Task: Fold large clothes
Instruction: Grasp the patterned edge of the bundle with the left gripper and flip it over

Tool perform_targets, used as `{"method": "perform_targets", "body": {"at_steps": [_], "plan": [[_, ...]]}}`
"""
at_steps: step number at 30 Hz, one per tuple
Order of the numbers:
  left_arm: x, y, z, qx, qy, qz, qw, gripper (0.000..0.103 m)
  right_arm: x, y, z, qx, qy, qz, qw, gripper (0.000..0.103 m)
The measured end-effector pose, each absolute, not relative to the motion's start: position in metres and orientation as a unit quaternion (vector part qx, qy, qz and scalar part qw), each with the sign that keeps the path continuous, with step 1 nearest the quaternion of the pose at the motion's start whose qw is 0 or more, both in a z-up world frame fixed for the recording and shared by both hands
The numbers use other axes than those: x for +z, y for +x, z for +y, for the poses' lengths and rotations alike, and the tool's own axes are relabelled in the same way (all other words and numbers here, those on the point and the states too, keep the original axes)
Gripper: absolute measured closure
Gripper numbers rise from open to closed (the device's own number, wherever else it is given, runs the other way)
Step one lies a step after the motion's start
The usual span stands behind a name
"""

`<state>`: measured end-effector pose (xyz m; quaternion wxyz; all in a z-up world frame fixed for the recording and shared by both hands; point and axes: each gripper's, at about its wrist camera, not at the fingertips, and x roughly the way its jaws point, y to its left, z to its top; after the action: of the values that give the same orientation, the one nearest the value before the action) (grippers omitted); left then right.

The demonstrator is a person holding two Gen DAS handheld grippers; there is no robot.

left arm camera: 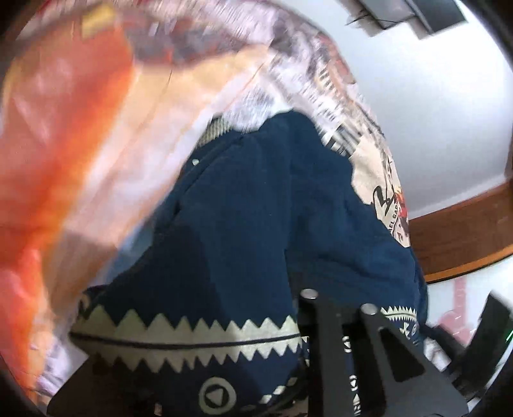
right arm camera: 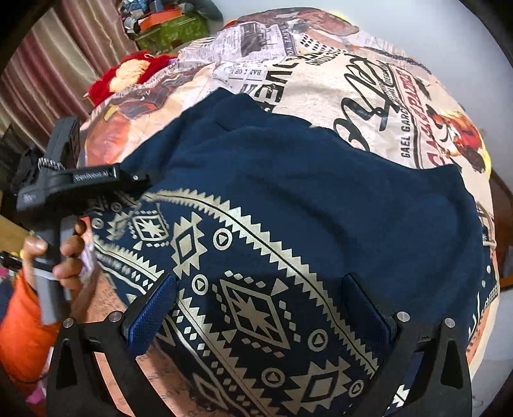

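Observation:
A navy garment (right arm camera: 288, 199) with a cream geometric print lies spread on a bed with a newspaper-print cover (right arm camera: 368, 89). My right gripper (right arm camera: 266, 308) is open, its blue-padded fingers (right arm camera: 154, 308) wide apart just above the printed band. My left gripper (right arm camera: 141, 179) shows in the right wrist view at the garment's left edge, held by a hand (right arm camera: 64, 253). In the left wrist view the garment (left arm camera: 256, 224) drapes over the fingers (left arm camera: 323, 320) and hides the tips; the left gripper seems shut on a fold of it. That view is blurred by motion.
A red and cream fluffy item (right arm camera: 128, 73) lies at the bed's far left. Cluttered boxes (right arm camera: 170, 29) and a curtain (right arm camera: 48, 64) stand beyond. A wooden bed frame (left arm camera: 465, 231) and white wall (left arm camera: 433, 112) are to the right.

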<state>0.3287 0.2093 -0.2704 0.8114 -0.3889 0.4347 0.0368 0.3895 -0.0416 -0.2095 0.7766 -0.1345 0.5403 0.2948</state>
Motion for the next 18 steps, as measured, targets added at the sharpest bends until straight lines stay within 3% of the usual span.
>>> {"method": "perform_targets", "body": {"at_steps": [8, 18], "plan": [[-0.201, 0.307, 0.199, 0.084, -0.284, 0.370, 0.881, 0.093, -0.180, 0.418, -0.037, 0.264, -0.078, 0.511, 0.815, 0.000], [-0.166, 0.292, 0.166, 0.077, -0.178, 0.349, 0.917, 0.094, -0.236, 0.401, 0.011, 0.281, -0.139, 0.550, 0.774, 0.000]]}}
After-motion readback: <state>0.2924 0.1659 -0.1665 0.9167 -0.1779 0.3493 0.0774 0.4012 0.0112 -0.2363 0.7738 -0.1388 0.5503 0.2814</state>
